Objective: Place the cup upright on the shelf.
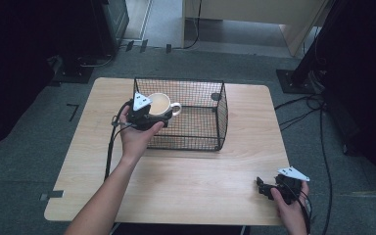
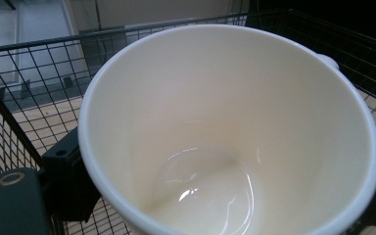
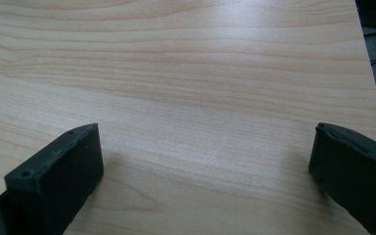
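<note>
Two grippers are working for me: my left gripper [image 1: 149, 116] is clamping a cream mug [image 1: 160, 104] by its sides, holding it upright at the left front edge of the wire basket [image 1: 210, 142]. My right gripper [image 3: 205, 166] is resting low over the table [image 1: 191, 181] near its right front corner, jaws standing wide apart around nothing.
</note>
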Demonstrator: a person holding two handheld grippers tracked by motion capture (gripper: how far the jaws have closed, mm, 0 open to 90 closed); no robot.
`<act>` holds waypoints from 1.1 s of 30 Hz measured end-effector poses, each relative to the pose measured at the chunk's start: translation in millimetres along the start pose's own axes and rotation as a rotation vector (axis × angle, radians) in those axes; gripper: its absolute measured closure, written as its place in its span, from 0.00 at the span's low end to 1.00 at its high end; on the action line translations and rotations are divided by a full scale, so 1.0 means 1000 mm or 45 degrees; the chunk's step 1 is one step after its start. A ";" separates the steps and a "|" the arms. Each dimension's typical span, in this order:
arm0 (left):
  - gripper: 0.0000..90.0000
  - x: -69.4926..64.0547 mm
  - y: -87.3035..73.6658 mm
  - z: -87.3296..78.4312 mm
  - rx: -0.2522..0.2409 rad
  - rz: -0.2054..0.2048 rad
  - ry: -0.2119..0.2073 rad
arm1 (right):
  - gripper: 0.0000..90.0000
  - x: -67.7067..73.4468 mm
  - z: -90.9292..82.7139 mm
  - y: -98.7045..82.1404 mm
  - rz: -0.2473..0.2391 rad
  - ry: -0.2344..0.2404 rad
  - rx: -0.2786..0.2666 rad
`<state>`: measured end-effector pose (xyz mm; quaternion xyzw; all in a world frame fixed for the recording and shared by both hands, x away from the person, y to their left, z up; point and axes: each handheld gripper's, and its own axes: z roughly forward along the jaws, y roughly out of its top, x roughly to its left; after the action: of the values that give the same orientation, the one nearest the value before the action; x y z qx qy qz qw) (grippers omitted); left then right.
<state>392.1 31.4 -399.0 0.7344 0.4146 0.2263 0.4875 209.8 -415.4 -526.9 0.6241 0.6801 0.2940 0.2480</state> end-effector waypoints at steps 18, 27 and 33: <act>0.11 0.002 0.008 0.039 0.023 0.040 0.035 | 0.00 0.000 0.000 0.000 0.000 0.000 0.000; 0.11 0.003 0.019 0.056 0.064 0.058 0.006 | 0.00 0.000 0.000 0.000 0.000 0.000 0.000; 0.11 0.007 0.025 0.068 0.064 0.053 -0.028 | 0.00 0.000 0.000 0.000 0.000 0.000 0.000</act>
<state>455.7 -3.4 -405.5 0.7572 0.3994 0.2178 0.4687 209.8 -415.4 -526.9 0.6241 0.6801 0.2942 0.2480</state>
